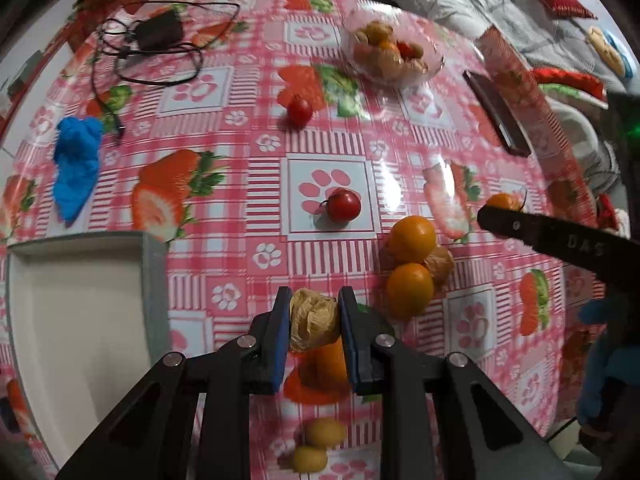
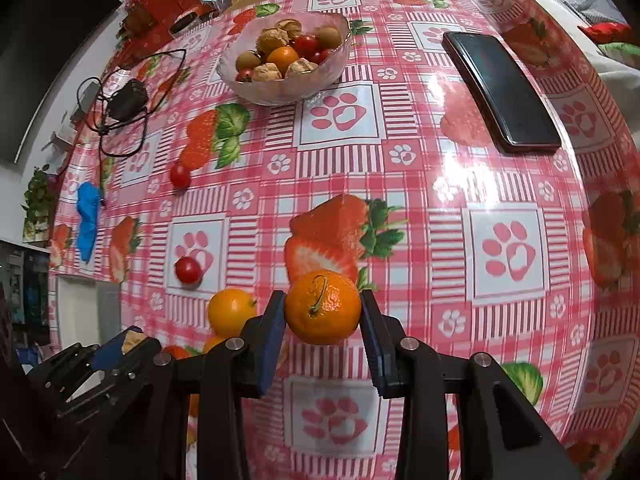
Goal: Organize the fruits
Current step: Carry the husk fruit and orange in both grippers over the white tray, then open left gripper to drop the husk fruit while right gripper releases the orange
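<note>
Left gripper (image 1: 314, 322) clamps one husked fruit (image 1: 312, 320); right gripper (image 2: 322, 316) clamps one mandarin (image 2: 322, 307); two tomatoes (image 1: 343, 205) loose

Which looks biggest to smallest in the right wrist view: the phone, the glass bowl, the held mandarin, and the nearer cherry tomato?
1. glass bowl and phone: too close to rank.
2. mandarin, clamped in the right gripper; nearness to the camera inflates it.
3. cherry tomato, clearly smallest.

Outside the bowl (image 2: 256, 94), two cherry tomatoes (image 1: 343, 205) (image 1: 299, 110), four oranges (image 2: 322, 307) (image 1: 412, 239) and two small yellow fruits (image 1: 325, 433) are counted. One phone (image 2: 502, 92), one white tray (image 1: 76, 320) are seen.
</note>
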{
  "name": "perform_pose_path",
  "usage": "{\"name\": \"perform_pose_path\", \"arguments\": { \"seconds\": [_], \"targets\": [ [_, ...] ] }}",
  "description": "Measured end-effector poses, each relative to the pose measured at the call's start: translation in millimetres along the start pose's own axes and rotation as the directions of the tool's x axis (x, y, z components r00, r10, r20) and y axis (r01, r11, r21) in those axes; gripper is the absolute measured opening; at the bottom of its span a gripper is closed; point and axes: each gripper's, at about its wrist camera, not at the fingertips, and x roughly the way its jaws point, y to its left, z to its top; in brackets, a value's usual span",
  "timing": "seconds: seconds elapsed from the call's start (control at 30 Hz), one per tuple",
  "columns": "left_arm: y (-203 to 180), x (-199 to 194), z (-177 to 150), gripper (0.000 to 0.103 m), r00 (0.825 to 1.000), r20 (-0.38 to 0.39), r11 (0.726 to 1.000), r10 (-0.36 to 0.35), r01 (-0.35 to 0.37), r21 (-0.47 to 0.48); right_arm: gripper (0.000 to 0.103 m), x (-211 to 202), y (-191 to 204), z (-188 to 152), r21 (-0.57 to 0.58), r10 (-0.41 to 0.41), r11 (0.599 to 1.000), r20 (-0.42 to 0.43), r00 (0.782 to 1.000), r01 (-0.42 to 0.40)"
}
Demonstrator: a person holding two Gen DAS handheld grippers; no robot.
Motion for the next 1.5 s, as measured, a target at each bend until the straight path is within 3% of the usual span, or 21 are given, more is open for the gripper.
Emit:
{"name": "perform_pose_path", "arguments": {
  "seconds": [0.2,0.4,0.77,1.0,1.3,1.37,1.5],
  "targets": [
    [19.0,-24.8,-28.2,0.026,0.998,0.026,0.997,0.059,-0.058,-0.044,0.038,-15.3,31.5,-16.5,-0.065,0.033,0.997,-0.004,0.999,-0.034],
    [73.5,-47.4,-61.5,0.026,0.99,0.019,0.982,0.14,-0.136,-0.129,0.038,-15.0,93.8,-31.9,-0.169,0.091,0.981,-0.038,0.995,-0.097],
    [157.6,-40.6,-99.0,0.026,0.971,-0.087,0.94,0.223,-0.238,-0.245,0.038,11.3,220.9,-61.9,-0.347,0.166,0.915,-0.146,0.975,-0.208],
    [179.7,-25.4,-109.5,0.026,0.968,-0.135,0.933,0.213,-0.242,-0.265,0.038,39.4,266.4,-73.5,-0.411,0.134,0.887,-0.208,0.969,-0.211],
    [190.0,-14.5,-113.0,0.027,0.965,-0.155,0.932,0.214,-0.249,-0.263,0.038,65.2,289.0,-76.0,-0.465,0.063,0.869,-0.236,0.97,-0.169],
    [189.5,-11.6,-108.8,0.032,0.965,-0.153,0.934,0.213,-0.247,-0.259,0.038,68.2,291.8,-77.5,-0.474,0.052,0.865,-0.239,0.97,-0.163],
    [179.4,-20.1,-108.8,0.075,0.965,-0.123,0.932,0.23,-0.255,-0.257,0.039,73.6,297.5,-81.2,-0.483,0.04,0.86,-0.253,0.967,-0.162]
  ]
}}
